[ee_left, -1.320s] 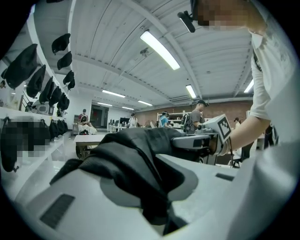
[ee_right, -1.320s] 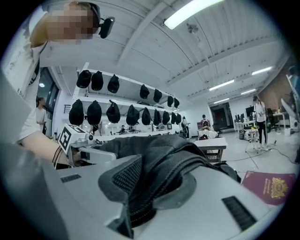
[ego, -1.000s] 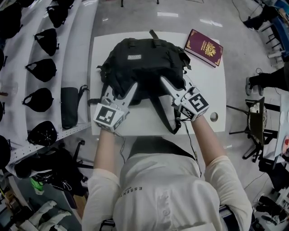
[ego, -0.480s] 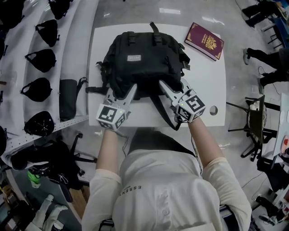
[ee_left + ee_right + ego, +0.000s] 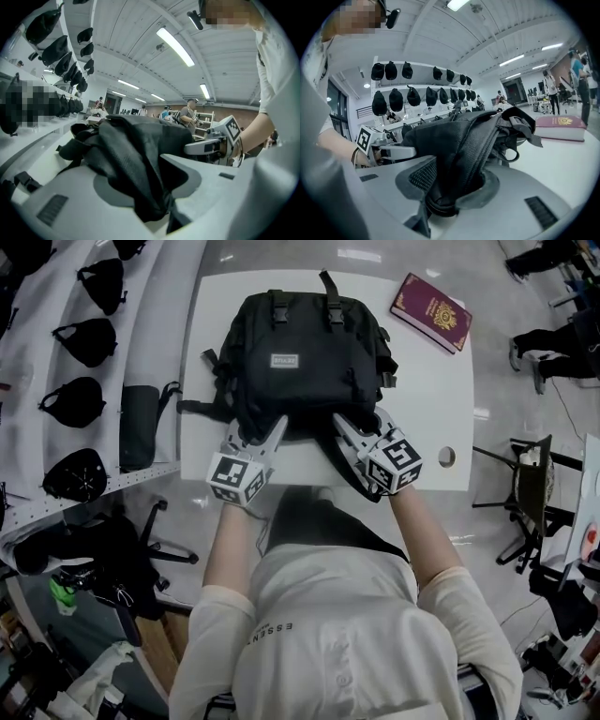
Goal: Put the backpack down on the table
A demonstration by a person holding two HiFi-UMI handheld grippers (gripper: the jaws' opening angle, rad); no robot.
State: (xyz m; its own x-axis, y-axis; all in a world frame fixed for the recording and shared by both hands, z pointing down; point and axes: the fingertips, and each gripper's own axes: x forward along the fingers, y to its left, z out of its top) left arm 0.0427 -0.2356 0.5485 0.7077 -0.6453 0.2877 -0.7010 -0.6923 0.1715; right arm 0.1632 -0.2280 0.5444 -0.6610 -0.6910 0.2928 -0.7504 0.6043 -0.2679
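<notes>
The black backpack (image 5: 309, 352) lies flat on the white table (image 5: 431, 381), front pocket up, its straps at the near edge. My left gripper (image 5: 255, 430) is at its near left corner and my right gripper (image 5: 364, 423) at its near right corner. In the left gripper view a fold of black fabric (image 5: 136, 154) sits between the jaws of the left gripper (image 5: 150, 187), which are opening. In the right gripper view a padded strap (image 5: 464, 140) lies loosely between the jaws of the right gripper (image 5: 450, 183), which are also opening.
A maroon booklet (image 5: 431, 312) lies at the table's far right corner. A round hole (image 5: 445, 457) is near the right front edge. Shelves with black caps and bags (image 5: 84, 338) run along the left. A black pouch (image 5: 142, 442) lies beside the table.
The backpack has come down and now lies flatter on the table. Both grippers sank with its near edge and drew slightly closer to the table's front.
</notes>
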